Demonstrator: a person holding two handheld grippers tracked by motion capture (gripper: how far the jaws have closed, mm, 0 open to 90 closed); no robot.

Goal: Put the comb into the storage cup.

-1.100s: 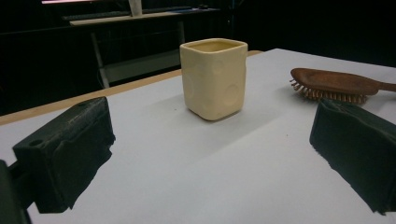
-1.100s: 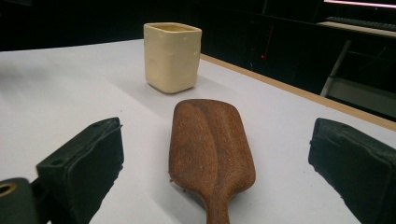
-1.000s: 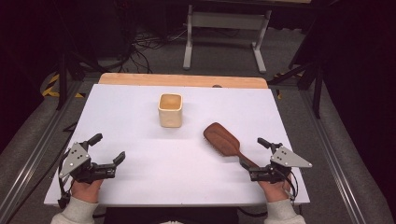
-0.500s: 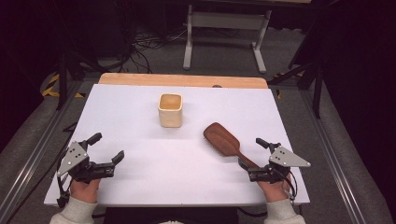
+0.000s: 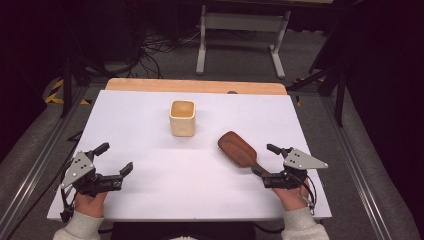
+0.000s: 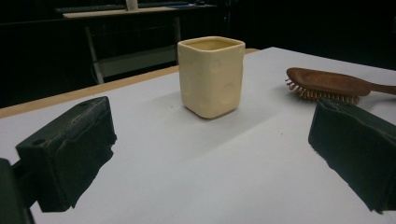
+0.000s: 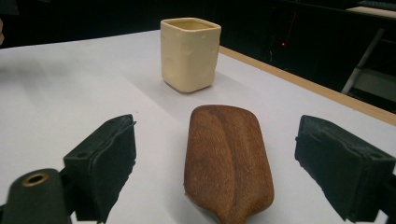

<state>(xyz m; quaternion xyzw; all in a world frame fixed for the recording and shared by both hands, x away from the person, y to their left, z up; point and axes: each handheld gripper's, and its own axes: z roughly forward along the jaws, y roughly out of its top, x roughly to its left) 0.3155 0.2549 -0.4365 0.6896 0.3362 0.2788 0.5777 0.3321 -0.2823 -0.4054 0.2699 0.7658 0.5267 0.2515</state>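
High view: one wooden hairbrush (image 5: 239,149) lies bristles down at four o'clock from the one cream cup (image 5: 182,117) on the white table (image 5: 150,125). The right gripper (image 5: 267,160) straddles its handle, jaws just narrowing, not yet pressing. The left gripper (image 5: 114,159) gapes empty at seven o'clock.

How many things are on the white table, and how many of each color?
Cream: 1, the square cup
Brown: 1, the wooden hairbrush
Black: 2, the left gripper and the right gripper
Total: 4
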